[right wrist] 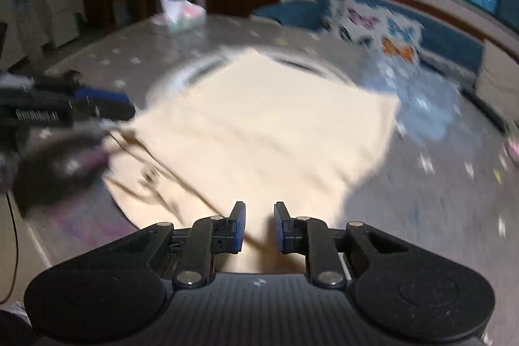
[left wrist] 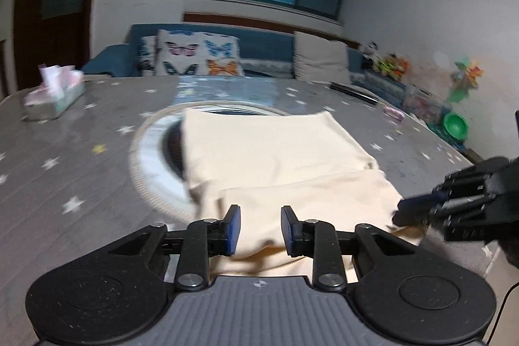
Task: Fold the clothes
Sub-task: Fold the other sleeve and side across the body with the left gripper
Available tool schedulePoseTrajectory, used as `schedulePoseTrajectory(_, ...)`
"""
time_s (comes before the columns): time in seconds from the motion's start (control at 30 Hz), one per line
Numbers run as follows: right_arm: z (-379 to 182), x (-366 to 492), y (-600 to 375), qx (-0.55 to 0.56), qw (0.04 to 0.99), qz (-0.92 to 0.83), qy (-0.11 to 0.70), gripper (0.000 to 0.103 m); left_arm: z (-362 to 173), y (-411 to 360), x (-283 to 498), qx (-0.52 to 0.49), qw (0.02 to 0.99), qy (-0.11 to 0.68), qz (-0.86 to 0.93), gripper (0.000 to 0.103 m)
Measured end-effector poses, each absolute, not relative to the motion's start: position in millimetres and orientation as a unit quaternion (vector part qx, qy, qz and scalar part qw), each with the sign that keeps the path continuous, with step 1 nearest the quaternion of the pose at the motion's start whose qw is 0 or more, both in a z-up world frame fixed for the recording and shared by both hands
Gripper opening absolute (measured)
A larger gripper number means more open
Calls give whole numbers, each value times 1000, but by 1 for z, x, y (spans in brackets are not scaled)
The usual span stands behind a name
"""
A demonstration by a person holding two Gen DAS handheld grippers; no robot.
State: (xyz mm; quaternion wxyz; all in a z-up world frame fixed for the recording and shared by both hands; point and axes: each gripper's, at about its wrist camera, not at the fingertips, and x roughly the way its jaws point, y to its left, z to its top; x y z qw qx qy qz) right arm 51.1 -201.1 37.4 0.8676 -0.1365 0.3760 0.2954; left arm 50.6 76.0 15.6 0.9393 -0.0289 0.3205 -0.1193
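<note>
Far left on the grey star-patterned worktop (left wrist: 97, 119): a tissue box (left wrist: 53, 99), well apart from everything else. Toward the middle: a cream garment (left wrist: 275, 151), folded into layers, lying flat partly over a white ring-shaped mat (left wrist: 152, 184). Just above its near edge: the left tool (left wrist: 261, 227), blue-padded fingers (left wrist: 234, 229) parted with only cloth showing between them, nothing gripped. At the garment's right corner: the right tool (right wrist: 259, 226), fingers likewise spread in its own blurred view, a dark drawstring (right wrist: 155, 174) trailing across the fabric beneath. Behind the worktop: a blue sofa (left wrist: 266, 47) with butterfly cushions (left wrist: 198, 54).
</note>
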Motion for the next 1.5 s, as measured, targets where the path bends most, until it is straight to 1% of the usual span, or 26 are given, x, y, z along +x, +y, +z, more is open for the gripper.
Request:
schedulePoseTrajectory(0.17, 43, 49, -211, -130, 867, 313, 365, 17, 4, 60, 72, -7, 929, 343, -136, 24)
schedulePoseTrajectory(0.37, 50, 89, -213, -100, 889, 291, 339, 17, 16, 59, 82, -10, 932, 333, -142, 24)
schedulePoseTrajectory(0.57, 26, 125, -213, -73, 885, 280, 365, 17, 12, 56, 110, -7, 928, 346, -139, 23)
schedulePoseTrajectory(0.6, 21, 128, -215, -70, 884, 277, 371, 16, 13, 57, 111, -7, 928, 346, -140, 21)
schedulePoseTrajectory(0.77, 32, 123, -210, -83, 887, 283, 355, 17, 14, 58, 117, -7, 928, 344, -141, 21)
schedulePoseTrajectory(0.9, 39, 125, -189, -81, 879, 322, 343, 17, 17, 46, 123, -6, 926, 341, -164, 21)
schedulePoseTrajectory(1.03, 24, 135, -163, -89, 862, 344, 361, 17, 3, 39, 133, 10, 918, 360, -166, 23)
schedulePoseTrajectory(1.1, 19, 136, -160, -99, 861, 340, 365, 17, 1, 39, 133, 14, 918, 362, -165, 23)
schedulePoseTrajectory(1.37, 38, 96, -178, -145, 852, 364, 347, 18, 12, 38, 97, 41, 921, 338, -187, 23)
schedulePoseTrajectory(1.5, 31, 76, -191, -154, 848, 354, 362, 18, 4, 39, 79, 55, 918, 343, -192, 23)
